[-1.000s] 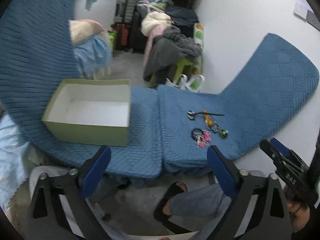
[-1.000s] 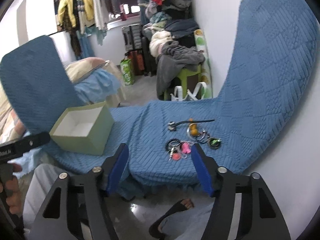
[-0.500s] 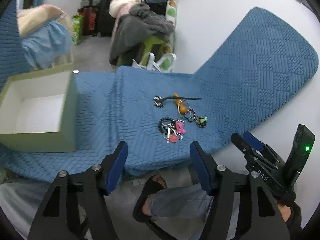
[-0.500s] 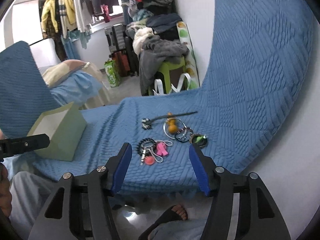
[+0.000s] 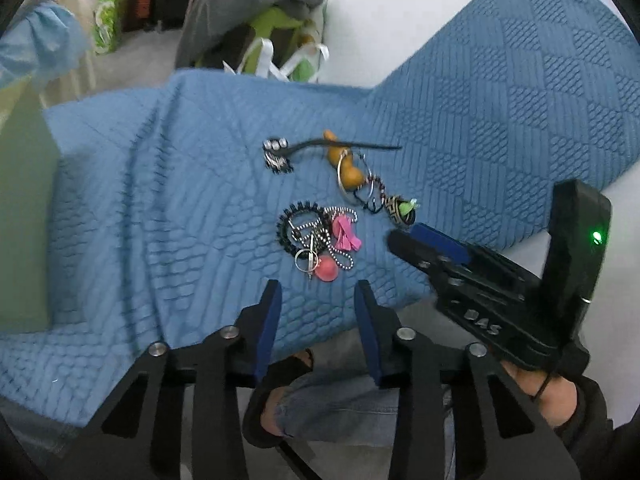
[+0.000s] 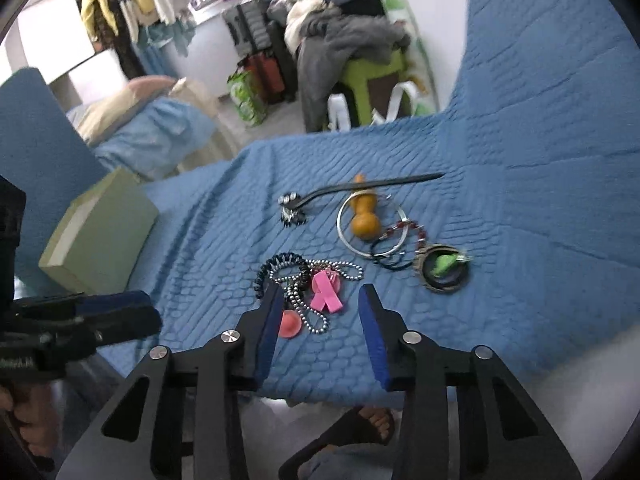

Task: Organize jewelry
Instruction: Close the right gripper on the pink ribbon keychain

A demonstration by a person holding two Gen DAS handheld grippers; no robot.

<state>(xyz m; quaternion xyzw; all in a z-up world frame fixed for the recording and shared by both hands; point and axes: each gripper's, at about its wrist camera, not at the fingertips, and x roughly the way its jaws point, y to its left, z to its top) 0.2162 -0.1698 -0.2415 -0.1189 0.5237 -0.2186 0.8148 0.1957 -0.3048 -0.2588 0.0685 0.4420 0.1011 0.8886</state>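
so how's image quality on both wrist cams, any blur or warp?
Left wrist: jewelry fairly sharp, box at the left edge smeared, strong fisheye bend in the blue cover. Right wrist: box and background clutter softly blurred, jewelry readable, dark vignette in the corners.

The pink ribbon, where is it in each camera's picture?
Left wrist view: the pink ribbon lies just right of centre, above the left gripper.
Right wrist view: it lies at centre, between the tips of the right gripper.
Shared landmark: the orange gourd charm, up and right of it.
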